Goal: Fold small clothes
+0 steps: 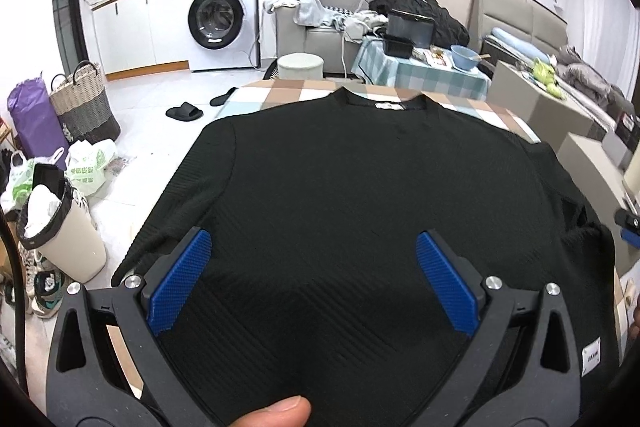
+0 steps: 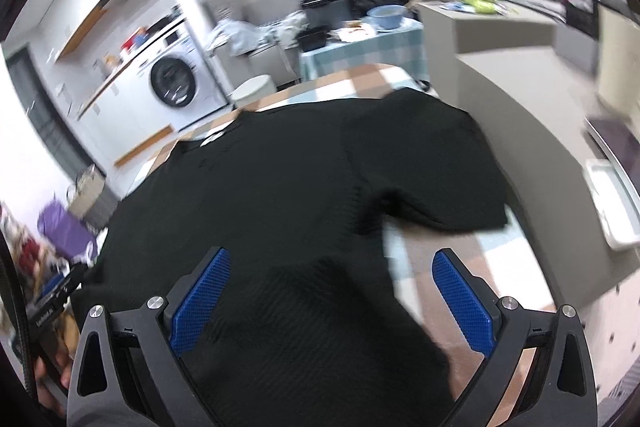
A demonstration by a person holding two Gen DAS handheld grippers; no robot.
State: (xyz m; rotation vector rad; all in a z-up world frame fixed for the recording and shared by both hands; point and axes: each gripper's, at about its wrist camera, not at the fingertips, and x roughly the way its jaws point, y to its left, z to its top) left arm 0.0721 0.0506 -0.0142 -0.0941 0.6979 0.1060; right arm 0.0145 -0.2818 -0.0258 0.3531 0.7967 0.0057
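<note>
Hovering wide open over black ribbed T-shirt flat on checked surface: left gripper above near hem, right gripper nearer right sleeve, collar far.

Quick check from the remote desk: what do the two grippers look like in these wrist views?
Both match. The left gripper and right gripper each have a black frame with triangular cutouts and silver round bolts, plus two blue pads with a fine diamond texture. No cables or sleeves are clearly visible.
</note>
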